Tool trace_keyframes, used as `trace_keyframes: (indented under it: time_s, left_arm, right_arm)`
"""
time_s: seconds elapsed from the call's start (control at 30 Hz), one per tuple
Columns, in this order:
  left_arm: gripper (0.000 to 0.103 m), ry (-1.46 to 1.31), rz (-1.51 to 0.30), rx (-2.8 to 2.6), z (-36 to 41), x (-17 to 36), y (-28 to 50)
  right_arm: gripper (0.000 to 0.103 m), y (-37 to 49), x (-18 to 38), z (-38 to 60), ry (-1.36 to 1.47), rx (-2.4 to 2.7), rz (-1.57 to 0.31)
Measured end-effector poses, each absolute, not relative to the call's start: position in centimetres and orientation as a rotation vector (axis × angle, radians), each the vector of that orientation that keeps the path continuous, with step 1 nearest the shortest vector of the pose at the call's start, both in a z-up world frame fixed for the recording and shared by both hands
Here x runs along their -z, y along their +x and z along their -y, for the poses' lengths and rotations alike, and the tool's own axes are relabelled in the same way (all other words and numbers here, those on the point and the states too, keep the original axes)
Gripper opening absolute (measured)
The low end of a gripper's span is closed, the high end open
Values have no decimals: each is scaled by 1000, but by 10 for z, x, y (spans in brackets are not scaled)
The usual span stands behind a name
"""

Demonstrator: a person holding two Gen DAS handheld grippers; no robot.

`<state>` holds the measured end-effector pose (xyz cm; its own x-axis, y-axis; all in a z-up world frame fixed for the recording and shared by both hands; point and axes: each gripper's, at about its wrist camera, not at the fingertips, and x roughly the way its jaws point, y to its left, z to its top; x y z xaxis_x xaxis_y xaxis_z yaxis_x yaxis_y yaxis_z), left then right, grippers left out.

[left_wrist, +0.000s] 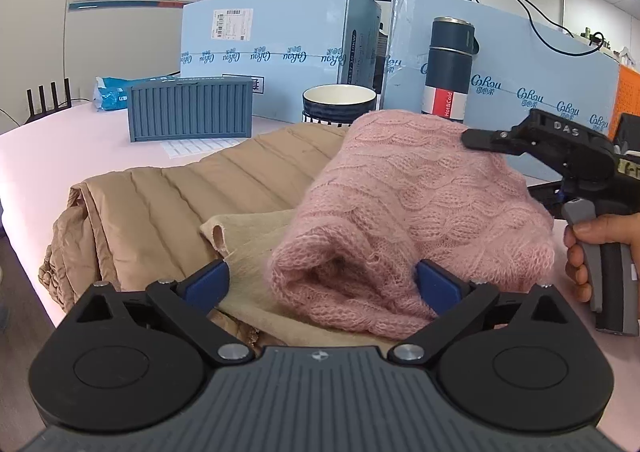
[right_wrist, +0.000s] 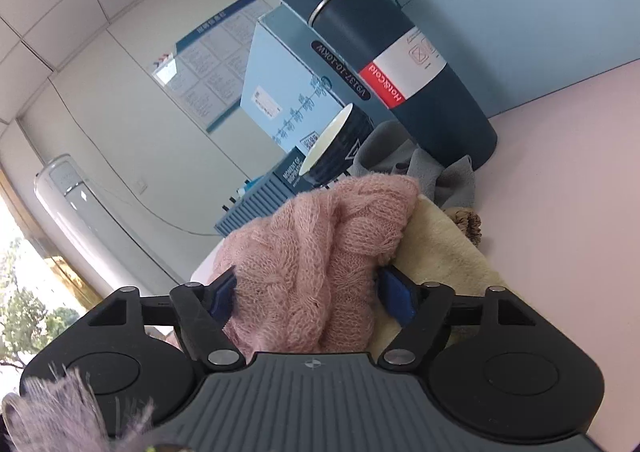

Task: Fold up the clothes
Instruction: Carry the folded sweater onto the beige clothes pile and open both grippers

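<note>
Pink tabletop (left_wrist: 52, 131) fills the lower left of the left view, with blue cartons behind it, and our work sits mid-frame: a pink sweater (left_wrist: 400, 211), rolled into a thick bundle, lies on a cream cloth (left_wrist: 248, 236) atop a tan quilted jacket (left_wrist: 168, 195). Our left tongs (left_wrist: 322, 286) stand wide, the sweater's near end between the blue pads and seemingly unpinched. Our right tongs (right_wrist: 306, 294) are partly spread with knit bunched between them; whether the pads press it we cannot tell. In the left view they reach in from the right edge, over the far end. We judge the fold is being set down, so to finish well we should ease both tongs straight back without snagging the loose knit, then square the edges. Clutter crowds the far side: a flask (right_wrist: 400, 63), a bowl (right_wrist: 340, 147) and a grey cloth (right_wrist: 424, 171) just beyond the sweater, a slatted blue box (left_wrist: 190, 109) upper left. A wide swing there could tip the flask.
</note>
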<state>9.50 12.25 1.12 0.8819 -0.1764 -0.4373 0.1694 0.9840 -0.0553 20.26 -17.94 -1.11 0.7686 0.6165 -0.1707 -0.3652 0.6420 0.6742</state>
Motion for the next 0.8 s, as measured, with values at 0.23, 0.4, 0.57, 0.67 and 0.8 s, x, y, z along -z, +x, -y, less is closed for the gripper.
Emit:
trace_keyframes:
  time_s: [0.23,0.4,0.57,0.67,0.8]
  left_arm:
    - [102,-6,-384,96,-124,-39,62]
    - [103,-178,-305,191,-131,-75,53]
    - [103,-218,-433,378,-96,-73,93]
    - [103,-154,-617,377,-71,-43,120]
    - [103,48,-565,289,-43,-18,114]
  right_arm:
    - [84,168,-19,185,649,-598,-113]
    - [90,187,-36,168,691,-833,-146]
    - [92,225,-17,151,864,-864,-343]
    - [92,234,2,156,930,-766,-364]
    - [91,241,4,155,919,-740,-372]
